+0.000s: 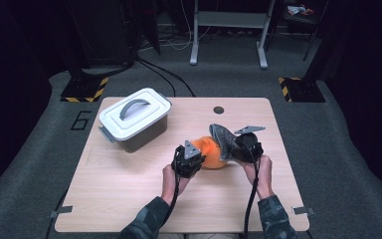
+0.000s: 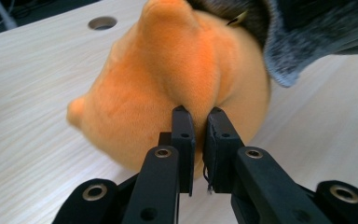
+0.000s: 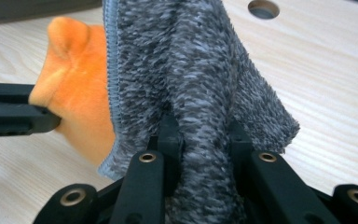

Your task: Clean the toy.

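You look to be pulling the grey cloth (image 3: 200, 93) off the orange cloth (image 2: 177, 79), so keep your left gripper (image 2: 198, 116) low and steady as the anchor and lift the right gripper (image 3: 203, 126) up and away, slowly, so the orange one does not drag along. The left jaws stand nearly closed, pinching a fold of orange fabric. The right jaws stand a little wider, clamped on a thick bunch of grey. Both cloths sit mid-table (image 1: 129, 184), touching, the grey draped over the orange one's far side, right of the lidded bin (image 1: 135, 119).
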### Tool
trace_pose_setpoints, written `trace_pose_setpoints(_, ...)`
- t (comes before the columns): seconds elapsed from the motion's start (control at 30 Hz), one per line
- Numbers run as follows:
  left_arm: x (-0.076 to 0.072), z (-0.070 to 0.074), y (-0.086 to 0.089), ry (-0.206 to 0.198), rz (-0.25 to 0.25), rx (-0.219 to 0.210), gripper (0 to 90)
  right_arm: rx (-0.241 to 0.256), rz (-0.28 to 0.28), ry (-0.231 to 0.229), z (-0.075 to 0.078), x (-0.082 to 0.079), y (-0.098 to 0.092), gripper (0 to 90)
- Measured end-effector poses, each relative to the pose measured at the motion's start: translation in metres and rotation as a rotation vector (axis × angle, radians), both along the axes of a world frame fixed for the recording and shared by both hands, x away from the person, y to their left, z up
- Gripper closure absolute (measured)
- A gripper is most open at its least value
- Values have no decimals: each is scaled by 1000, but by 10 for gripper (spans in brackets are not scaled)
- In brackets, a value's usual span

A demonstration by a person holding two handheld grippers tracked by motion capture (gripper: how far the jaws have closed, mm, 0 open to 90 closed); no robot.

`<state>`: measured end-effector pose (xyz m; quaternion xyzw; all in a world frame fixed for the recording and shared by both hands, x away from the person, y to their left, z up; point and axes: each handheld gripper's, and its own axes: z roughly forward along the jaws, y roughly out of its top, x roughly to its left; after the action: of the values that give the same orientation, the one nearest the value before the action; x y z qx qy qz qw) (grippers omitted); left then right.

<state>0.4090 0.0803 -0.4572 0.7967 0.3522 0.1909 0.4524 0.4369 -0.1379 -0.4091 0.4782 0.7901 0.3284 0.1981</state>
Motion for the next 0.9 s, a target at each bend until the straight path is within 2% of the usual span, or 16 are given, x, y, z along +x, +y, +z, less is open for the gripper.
trace_pose_setpoints(0.07,-3,3,0,-5,-7,3,835,-4,2,4,3,-2,0,741)
trace_pose_setpoints(0.1,-3,2,0,7,-6,-3,835,-5,3,-2,4,-2,0,741)
trace_pose_setpoints(0.2,0,-1,0,20,6,5,834,-10,7,17,0,2,0,741)
trace_pose_setpoints(0.3,2,-1,0,17,16,7,831,-20,3,16,-3,3,2,742)
trace_pose_setpoints(0.33,4,-1,0,13,21,15,831,-14,3,8,-2,3,2,745)
trace_pose_setpoints(0.37,5,-1,1,22,20,17,829,15,0,-25,6,-3,3,751)
trace_pose_setpoints(0.43,6,-2,1,21,23,14,827,38,25,-52,14,-7,4,751)
trace_pose_setpoints(0.57,7,-3,0,22,26,14,826,35,75,-71,25,-13,20,750)
trace_pose_setpoints(0.63,7,-3,-1,20,30,18,827,-1,99,-50,22,-13,34,749)
trace_pose_setpoints(0.73,9,-6,1,35,34,29,826,-86,114,-45,9,-6,47,750)
trace_pose_setpoints(0.9,9,-9,5,45,29,19,826,-66,90,-20,-1,0,42,753)
